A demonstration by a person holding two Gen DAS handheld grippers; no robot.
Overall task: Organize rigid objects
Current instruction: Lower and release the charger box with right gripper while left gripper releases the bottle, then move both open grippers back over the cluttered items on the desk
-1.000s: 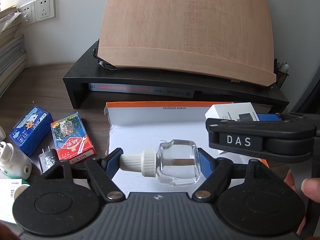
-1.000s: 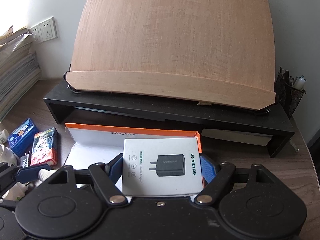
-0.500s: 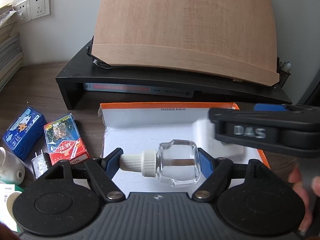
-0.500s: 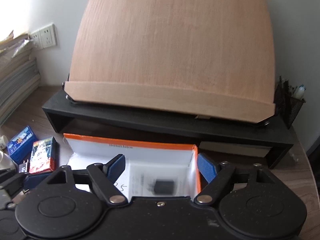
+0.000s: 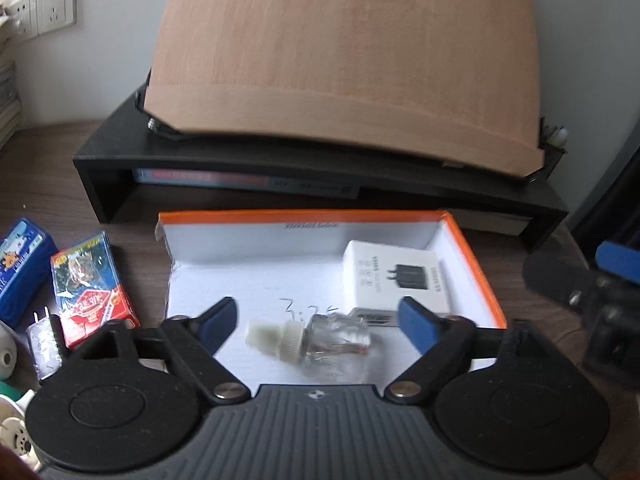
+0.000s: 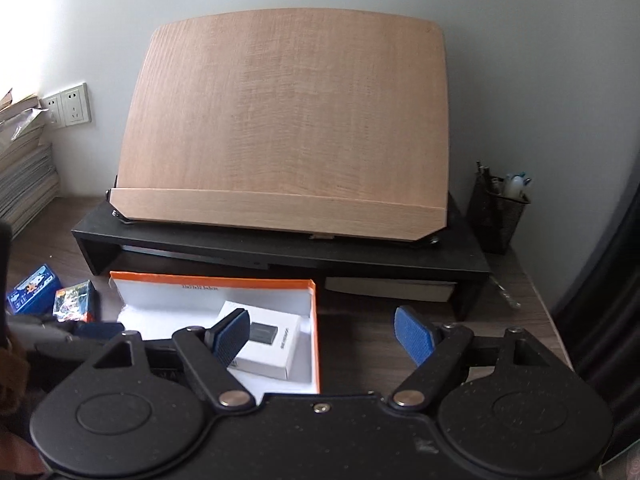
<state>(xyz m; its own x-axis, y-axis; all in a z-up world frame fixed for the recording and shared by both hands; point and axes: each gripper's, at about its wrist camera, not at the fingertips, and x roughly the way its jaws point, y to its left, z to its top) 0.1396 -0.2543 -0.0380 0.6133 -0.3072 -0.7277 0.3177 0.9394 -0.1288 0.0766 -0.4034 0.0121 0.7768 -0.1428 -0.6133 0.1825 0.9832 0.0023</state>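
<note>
While its jaws have just been opening, the left gripper (image 5: pixel 316 322) stands wide over the box (image 5: pixel 472 264), pads clear of the bottle (image 5: pixel 320 338) between them, which lies blurred on its side on the box's white floor, cap to the left. Just beyond it, right, lies the charger carton (image 5: pixel 394 280). Left of the box sit a red pack (image 5: pixel 90 280) and a blue pack (image 5: pixel 20 264). At the right, the right gripper (image 6: pixel 322 334) gapes empty above the box's right wall.
</note>
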